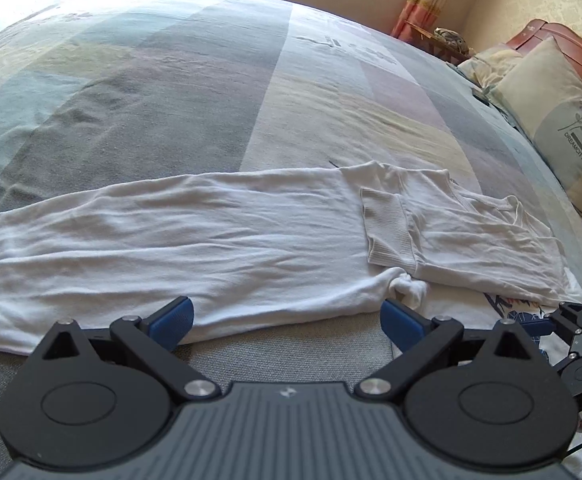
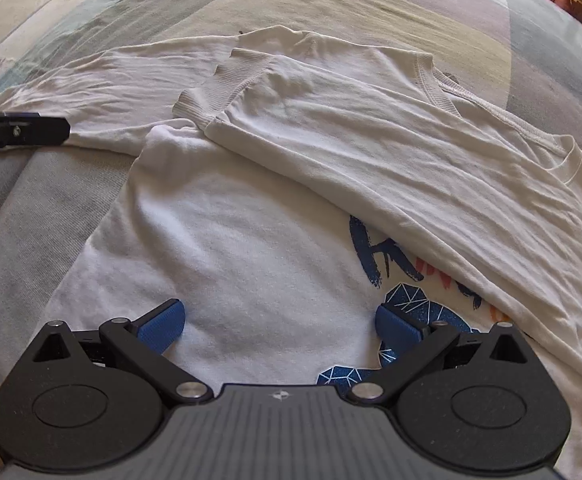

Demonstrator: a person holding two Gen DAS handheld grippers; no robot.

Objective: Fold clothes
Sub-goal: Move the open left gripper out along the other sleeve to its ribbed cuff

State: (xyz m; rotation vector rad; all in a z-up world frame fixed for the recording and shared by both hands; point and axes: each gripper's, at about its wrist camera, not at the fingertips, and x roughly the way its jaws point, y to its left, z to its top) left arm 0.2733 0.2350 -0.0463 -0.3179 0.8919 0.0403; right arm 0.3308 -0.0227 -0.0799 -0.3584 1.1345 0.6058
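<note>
White shirt (image 1: 211,232) lies spread across my patchwork bedspread (image 1: 171,80) — left gripper (image 1: 287,320) at its near hem, fingers apart and empty, right gripper (image 2: 279,324) over the printed chest, likewise apart — pillow (image 1: 563,120) far right.

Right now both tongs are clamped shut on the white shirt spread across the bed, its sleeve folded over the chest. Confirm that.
Not quite. The white shirt does lie on the bed with its sleeve folded across, but neither pair of tongs is shut. The left wrist view shows the left tongs wide open at the shirt's near edge; the right wrist view shows the right tongs open over the fabric.
</note>
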